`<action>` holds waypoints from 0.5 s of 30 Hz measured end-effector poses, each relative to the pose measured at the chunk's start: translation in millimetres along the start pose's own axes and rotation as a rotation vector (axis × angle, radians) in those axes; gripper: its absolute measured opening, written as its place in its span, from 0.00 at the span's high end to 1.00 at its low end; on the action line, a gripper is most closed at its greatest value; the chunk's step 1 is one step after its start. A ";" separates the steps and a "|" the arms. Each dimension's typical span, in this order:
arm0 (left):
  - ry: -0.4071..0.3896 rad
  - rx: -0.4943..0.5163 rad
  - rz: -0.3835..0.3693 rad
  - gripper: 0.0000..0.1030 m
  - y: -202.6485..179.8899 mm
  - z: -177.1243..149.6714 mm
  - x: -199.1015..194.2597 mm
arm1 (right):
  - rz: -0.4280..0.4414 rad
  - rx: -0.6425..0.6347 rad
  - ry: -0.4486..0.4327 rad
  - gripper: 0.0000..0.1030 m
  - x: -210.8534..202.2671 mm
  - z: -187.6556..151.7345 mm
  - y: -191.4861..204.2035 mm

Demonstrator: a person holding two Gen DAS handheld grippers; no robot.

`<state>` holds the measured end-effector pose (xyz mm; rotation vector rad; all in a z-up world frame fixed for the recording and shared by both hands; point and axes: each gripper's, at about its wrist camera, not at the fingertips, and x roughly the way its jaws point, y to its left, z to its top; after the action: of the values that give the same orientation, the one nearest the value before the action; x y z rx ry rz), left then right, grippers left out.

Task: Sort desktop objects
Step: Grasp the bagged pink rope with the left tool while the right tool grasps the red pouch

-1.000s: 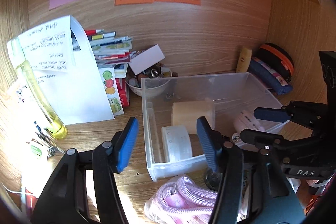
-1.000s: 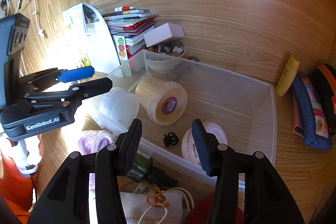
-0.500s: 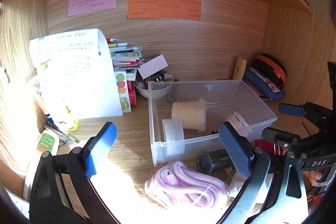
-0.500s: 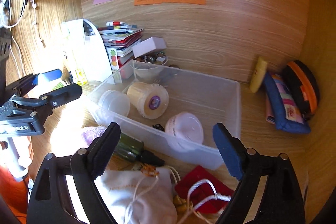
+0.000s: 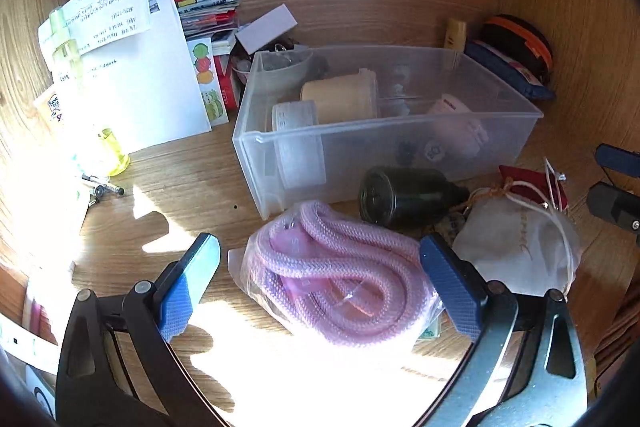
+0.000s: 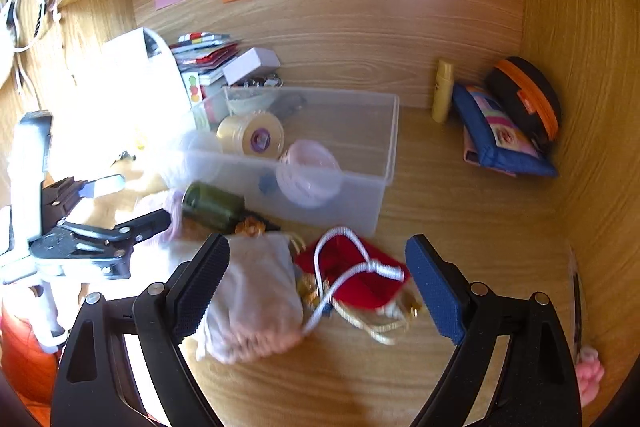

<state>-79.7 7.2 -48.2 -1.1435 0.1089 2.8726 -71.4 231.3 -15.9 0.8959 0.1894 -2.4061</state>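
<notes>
A clear plastic bin (image 5: 400, 143) (image 6: 384, 155) stands on the wooden desk and holds a beige tape roll (image 5: 340, 99), a white roll (image 5: 294, 115) and a pink round container (image 6: 310, 173). A dark green bottle (image 5: 404, 197) (image 6: 212, 207) lies in front of it. My left gripper (image 5: 320, 283) is open, its fingers on either side of a bagged pink rope (image 5: 340, 275). My right gripper (image 6: 316, 287) is open over a white drawstring pouch (image 6: 256, 295) and a red pouch (image 6: 356, 275). Neither holds anything.
A folded white paper (image 5: 132, 67), stacked books (image 5: 208, 11) and a bowl of small items (image 6: 252, 95) sit at the back left. A cream tube (image 6: 442, 91), blue pouch (image 6: 500, 135) and black-orange case (image 6: 528, 99) lie at the back right. Wooden walls enclose the desk.
Both grippers opened wide and pulled back from the bin toward the desk front. The left now straddles the pink rope; the right hangs over the pouches.
</notes>
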 end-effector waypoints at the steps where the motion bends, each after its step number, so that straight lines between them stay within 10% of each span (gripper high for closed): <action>1: -0.003 -0.003 0.007 0.01 0.4 -2.9 -1.0 | 0.001 -0.002 0.002 0.14 -2.0 -3.6 1.0; 15: 0.022 -0.059 0.099 0.01 48.9 -41.4 -24.2 | -0.022 0.004 0.030 0.14 -10.4 -36.1 -5.0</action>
<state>-37.3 -45.4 -59.3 -1.2133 0.0844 2.9683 -47.6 251.5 -37.2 0.9373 0.2066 -2.4146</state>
